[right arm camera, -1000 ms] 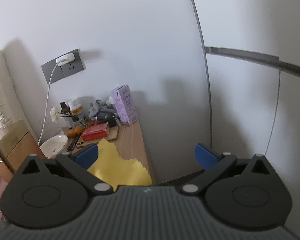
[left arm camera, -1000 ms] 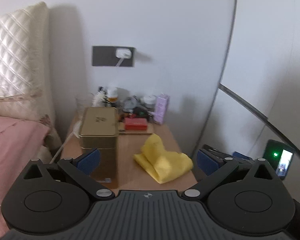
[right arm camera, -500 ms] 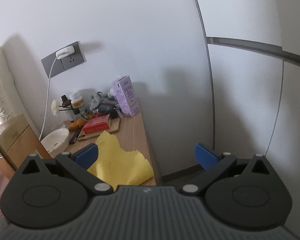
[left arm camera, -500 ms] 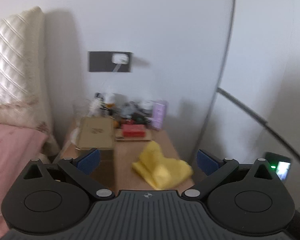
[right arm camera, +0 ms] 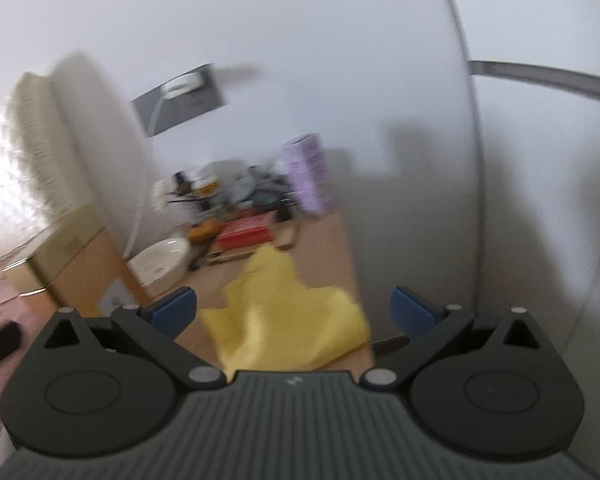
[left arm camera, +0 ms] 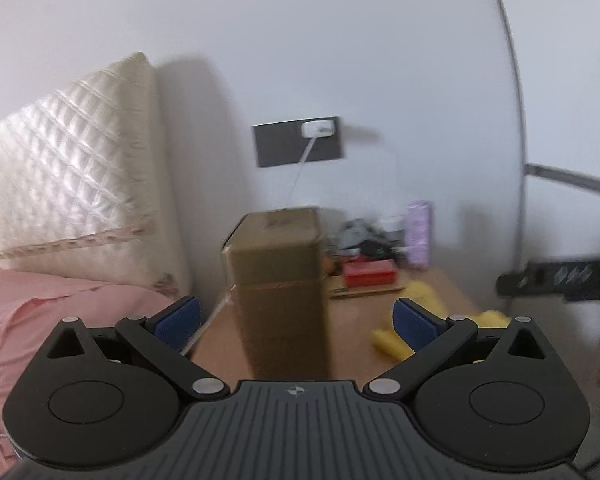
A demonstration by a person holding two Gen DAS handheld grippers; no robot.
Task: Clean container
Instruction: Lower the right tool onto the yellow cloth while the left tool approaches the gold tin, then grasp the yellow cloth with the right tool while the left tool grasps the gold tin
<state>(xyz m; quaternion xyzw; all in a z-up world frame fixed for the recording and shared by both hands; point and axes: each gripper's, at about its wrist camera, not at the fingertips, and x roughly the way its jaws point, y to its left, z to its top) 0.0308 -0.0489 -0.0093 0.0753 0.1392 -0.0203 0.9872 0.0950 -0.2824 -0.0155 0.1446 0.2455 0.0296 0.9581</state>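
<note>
A tall gold tin container (left arm camera: pixel 280 280) stands upright on the wooden bedside table (left arm camera: pixel 352 320), straight ahead of my left gripper (left arm camera: pixel 296 320), which is open and empty with the tin between its fingers' line of sight. The tin also shows at the left in the right wrist view (right arm camera: pixel 72 264). A crumpled yellow cloth (right arm camera: pixel 284 320) lies on the table's front right, just ahead of my right gripper (right arm camera: pixel 294 312), which is open and empty. The cloth also shows in the left wrist view (left arm camera: pixel 420 320). Both views are blurred.
At the table's back are a red box (left arm camera: pixel 368 272), a purple carton (right arm camera: pixel 310 176), bottles and small clutter, and a white bowl (right arm camera: pixel 160 260). A bed with a quilted headboard (left arm camera: pixel 68 188) stands left. A wall socket with a charger (left arm camera: pixel 300 144) is above. The other gripper's dark body (left arm camera: pixel 560 276) is at right.
My left gripper has swung left and closer, so the gold tin is now centred between its fingers. My right gripper has moved left and down towards the yellow cloth.
</note>
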